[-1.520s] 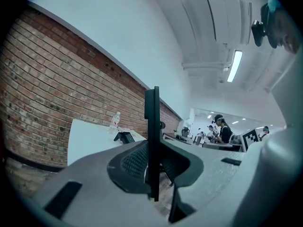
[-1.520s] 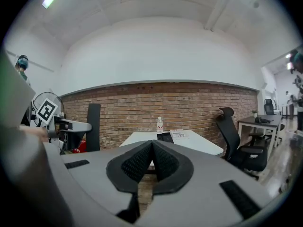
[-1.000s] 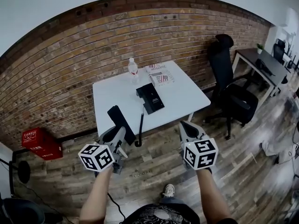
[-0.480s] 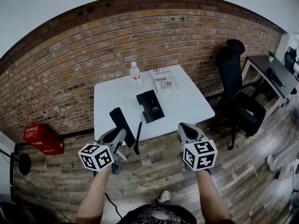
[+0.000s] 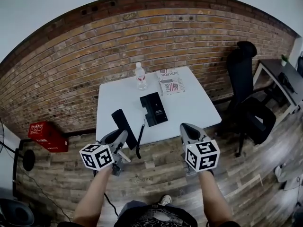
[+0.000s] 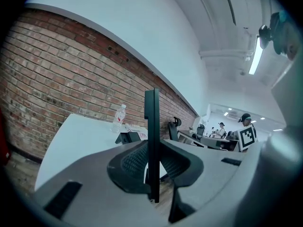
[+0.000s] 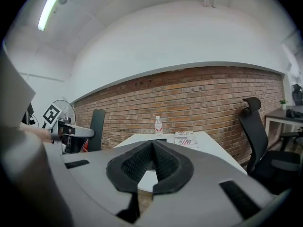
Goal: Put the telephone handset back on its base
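Observation:
The black telephone base lies near the middle of a white table, and shows small in the left gripper view. My left gripper is shut on the black handset, held upright off the table's front left corner. In the left gripper view the handset is a thin edge-on bar between the pads. Its cord hangs over the table's front edge. My right gripper hovers in front of the table, shut and empty.
A water bottle and magazines sit at the table's far side by the brick wall. A black office chair and a dark desk stand to the right. A red crate rests on the floor at left.
The view has shifted slightly, so the table sits a little further right and lower. Both grippers keep their poses, with the handset still held in the left one.

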The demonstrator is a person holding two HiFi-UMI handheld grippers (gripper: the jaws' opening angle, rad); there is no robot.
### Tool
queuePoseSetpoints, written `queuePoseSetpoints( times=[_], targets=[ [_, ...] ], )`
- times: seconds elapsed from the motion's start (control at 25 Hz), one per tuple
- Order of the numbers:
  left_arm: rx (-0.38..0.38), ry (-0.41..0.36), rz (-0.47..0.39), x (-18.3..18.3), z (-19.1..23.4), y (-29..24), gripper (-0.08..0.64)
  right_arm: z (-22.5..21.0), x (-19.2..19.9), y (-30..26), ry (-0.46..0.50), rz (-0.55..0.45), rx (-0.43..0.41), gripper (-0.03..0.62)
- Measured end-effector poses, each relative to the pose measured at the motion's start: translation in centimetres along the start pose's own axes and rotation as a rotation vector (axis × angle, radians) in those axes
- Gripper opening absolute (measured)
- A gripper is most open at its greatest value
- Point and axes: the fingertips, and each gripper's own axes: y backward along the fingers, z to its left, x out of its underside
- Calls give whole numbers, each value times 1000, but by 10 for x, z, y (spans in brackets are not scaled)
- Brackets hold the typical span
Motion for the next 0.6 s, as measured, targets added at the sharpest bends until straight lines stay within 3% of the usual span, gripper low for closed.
queuePoseSetpoints(
  times=[0.2, 0.6],
  targets=[
    [1, 19, 19, 3, 6, -12, 77, -7, 2, -6, -4, 6, -9, 2],
    [59, 147, 19, 11, 45, -53, 77, -9, 6, -44, 15, 38, -9, 2]
  ],
)
